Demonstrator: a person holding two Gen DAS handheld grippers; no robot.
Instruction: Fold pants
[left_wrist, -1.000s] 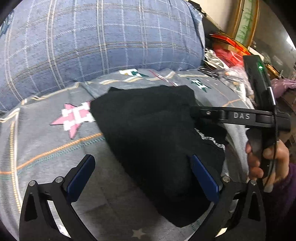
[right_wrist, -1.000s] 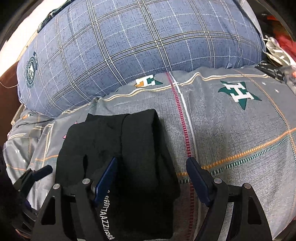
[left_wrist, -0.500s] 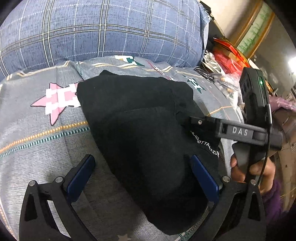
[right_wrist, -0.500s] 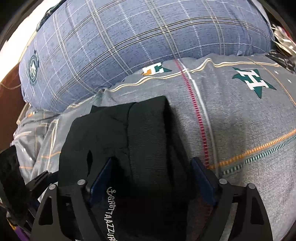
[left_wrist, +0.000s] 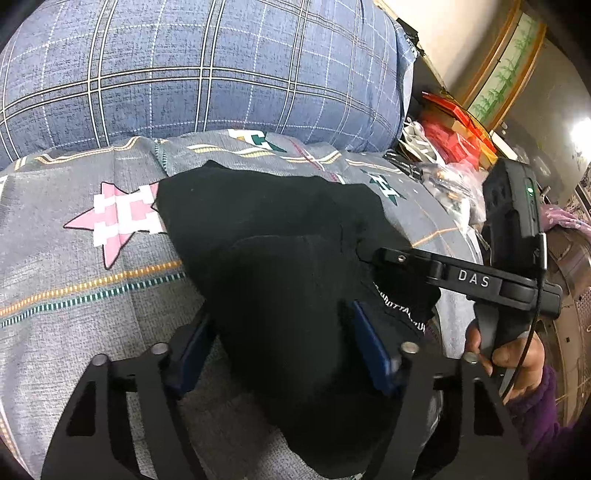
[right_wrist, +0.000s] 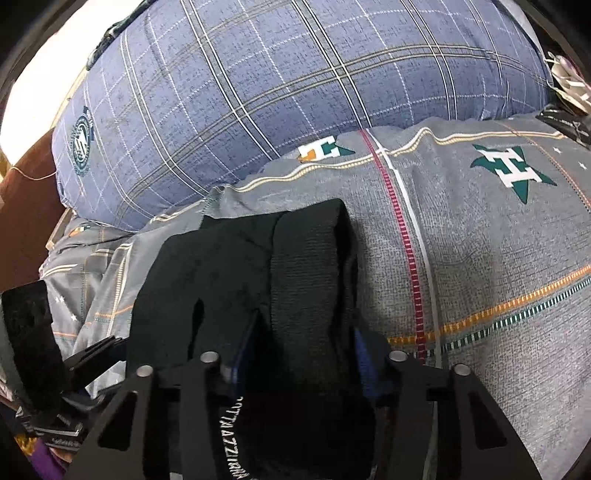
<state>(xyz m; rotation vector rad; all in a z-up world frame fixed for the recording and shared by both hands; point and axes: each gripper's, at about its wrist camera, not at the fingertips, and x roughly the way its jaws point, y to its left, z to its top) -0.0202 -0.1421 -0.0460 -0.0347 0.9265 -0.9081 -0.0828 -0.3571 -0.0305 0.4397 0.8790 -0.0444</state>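
Observation:
The black pants (left_wrist: 266, 251) lie folded in a thick bundle on the grey patterned bedspread (left_wrist: 85, 295). My left gripper (left_wrist: 284, 339) has its blue pads closed in against the near end of the bundle. In the right wrist view the pants (right_wrist: 236, 273) show as a stacked fold with white lettering on the waistband. My right gripper (right_wrist: 303, 354) is closed around the waistband end. The right gripper's body (left_wrist: 476, 280), marked DAS, shows in the left wrist view at the bundle's right side, with the hand holding it.
A large blue plaid pillow (left_wrist: 192, 74) lies behind the pants and also shows in the right wrist view (right_wrist: 295, 92). Clutter with red boxes (left_wrist: 454, 136) sits past the bed's right edge. A framed picture (left_wrist: 498, 85) leans on the wall.
Both grippers moved in over the pants and closed from wide open onto the folded bundle. The cameras came lower and nearer to the fabric.

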